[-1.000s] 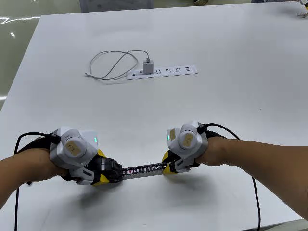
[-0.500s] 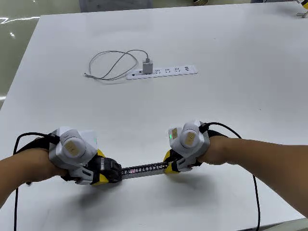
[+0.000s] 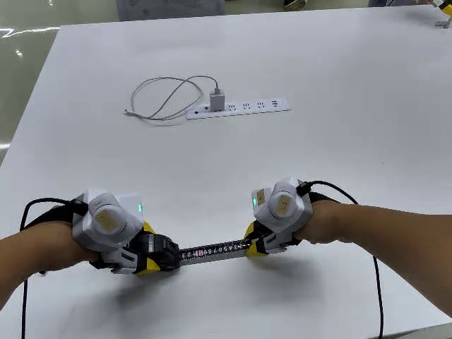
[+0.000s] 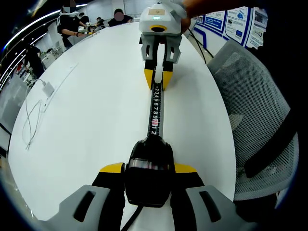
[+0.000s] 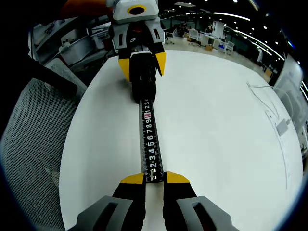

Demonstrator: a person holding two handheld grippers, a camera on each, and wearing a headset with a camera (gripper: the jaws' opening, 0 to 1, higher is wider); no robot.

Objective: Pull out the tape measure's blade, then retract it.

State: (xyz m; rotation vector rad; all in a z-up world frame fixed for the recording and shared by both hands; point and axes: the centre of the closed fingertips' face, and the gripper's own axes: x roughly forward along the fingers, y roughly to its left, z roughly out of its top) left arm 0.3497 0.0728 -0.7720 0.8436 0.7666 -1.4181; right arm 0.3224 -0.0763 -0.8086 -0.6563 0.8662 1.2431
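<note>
Head view, lower centre: left gripper (image 3: pixel 151 248) clamps the black plastic tape measure case (image 3: pixel 164 253), right gripper (image 3: pixel 249 241) pinches its numbered metal blade (image 3: pixel 212 250), stretched left-right between the 2.

surface: white table (image 3: pixel 339 85) | on it: power strip (image 3: pixel 248 106) | charger (image 3: pixel 217 97) plugged in | looped cable (image 3: pixel 161 96)

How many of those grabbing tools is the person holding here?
2. The left hand-held gripper clamps the tape measure's case; the right hand-held gripper pinches the end of the blade pulled out between them.
</note>
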